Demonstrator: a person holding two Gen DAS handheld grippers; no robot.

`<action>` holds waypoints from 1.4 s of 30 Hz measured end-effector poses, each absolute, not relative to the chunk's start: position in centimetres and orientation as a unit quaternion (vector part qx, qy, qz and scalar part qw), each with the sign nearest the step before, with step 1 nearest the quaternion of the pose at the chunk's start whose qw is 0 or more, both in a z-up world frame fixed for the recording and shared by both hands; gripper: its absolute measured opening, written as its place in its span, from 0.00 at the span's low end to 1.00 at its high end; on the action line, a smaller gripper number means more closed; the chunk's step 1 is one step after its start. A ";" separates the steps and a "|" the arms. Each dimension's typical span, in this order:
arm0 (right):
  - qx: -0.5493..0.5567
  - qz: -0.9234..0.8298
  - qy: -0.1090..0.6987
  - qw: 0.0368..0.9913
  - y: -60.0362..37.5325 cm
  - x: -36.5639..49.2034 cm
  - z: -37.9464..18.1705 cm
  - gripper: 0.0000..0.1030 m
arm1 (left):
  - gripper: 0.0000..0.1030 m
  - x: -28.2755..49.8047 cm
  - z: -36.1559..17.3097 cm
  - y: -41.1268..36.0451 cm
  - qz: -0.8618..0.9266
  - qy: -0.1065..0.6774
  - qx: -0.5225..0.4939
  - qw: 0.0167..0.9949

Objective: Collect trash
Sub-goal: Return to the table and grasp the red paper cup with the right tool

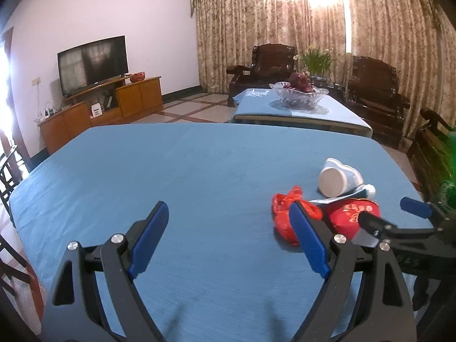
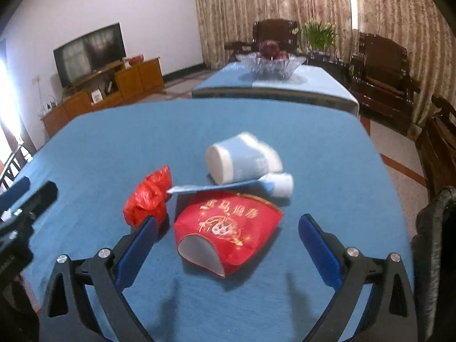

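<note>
On the blue table [image 2: 85,148] lie a crumpled red plastic bag [image 2: 148,196], a red paper carton with gold print [image 2: 228,228] lying on its side, a white paper roll in blue wrap [image 2: 239,159] and a small white wad [image 2: 282,185]. My right gripper [image 2: 228,233] is open, its jaws on either side of the carton, just short of it. My left gripper [image 1: 228,228] is open over bare cloth, left of the trash; the red bag [image 1: 282,213], carton [image 1: 350,211] and roll [image 1: 336,179] lie beyond its right finger. The right gripper's fingertip [image 1: 416,206] shows in the left wrist view.
A second blue-covered table [image 2: 327,82] with a glass fruit bowl [image 2: 270,62] stands behind. Dark wooden armchairs [image 2: 384,68] line the right side. A TV [image 1: 91,62] on a wooden cabinet [image 1: 114,102] stands at the left wall.
</note>
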State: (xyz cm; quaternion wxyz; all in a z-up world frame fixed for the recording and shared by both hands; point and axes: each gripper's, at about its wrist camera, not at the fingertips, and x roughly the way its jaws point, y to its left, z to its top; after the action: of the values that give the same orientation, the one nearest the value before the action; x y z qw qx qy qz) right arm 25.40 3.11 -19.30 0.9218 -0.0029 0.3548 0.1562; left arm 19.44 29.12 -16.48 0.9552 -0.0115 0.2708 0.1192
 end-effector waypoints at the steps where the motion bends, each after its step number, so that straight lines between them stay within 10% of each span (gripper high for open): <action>1: -0.005 0.154 0.357 0.921 3.4 25.5 -19.6 0.94 | 0.81 19.6 -16.7 29.4 0.119 0.273 -0.014 0.955; 33: 0.020 0.112 0.394 0.912 -2.3 28.9 -20.3 0.93 | 0.81 21.5 -18.8 27.3 0.096 0.289 -0.024 0.952; 42: 0.031 0.158 0.431 0.888 -1.3 28.5 -22.8 0.76 | 0.81 22.6 -19.4 26.6 0.090 0.297 -0.027 0.950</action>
State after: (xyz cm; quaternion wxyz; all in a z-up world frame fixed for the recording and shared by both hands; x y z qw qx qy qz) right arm 28.54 -1.26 -22.83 0.8879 0.0305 0.4310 0.1579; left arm 22.59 26.63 -19.40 0.9502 -0.0272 0.2970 0.0899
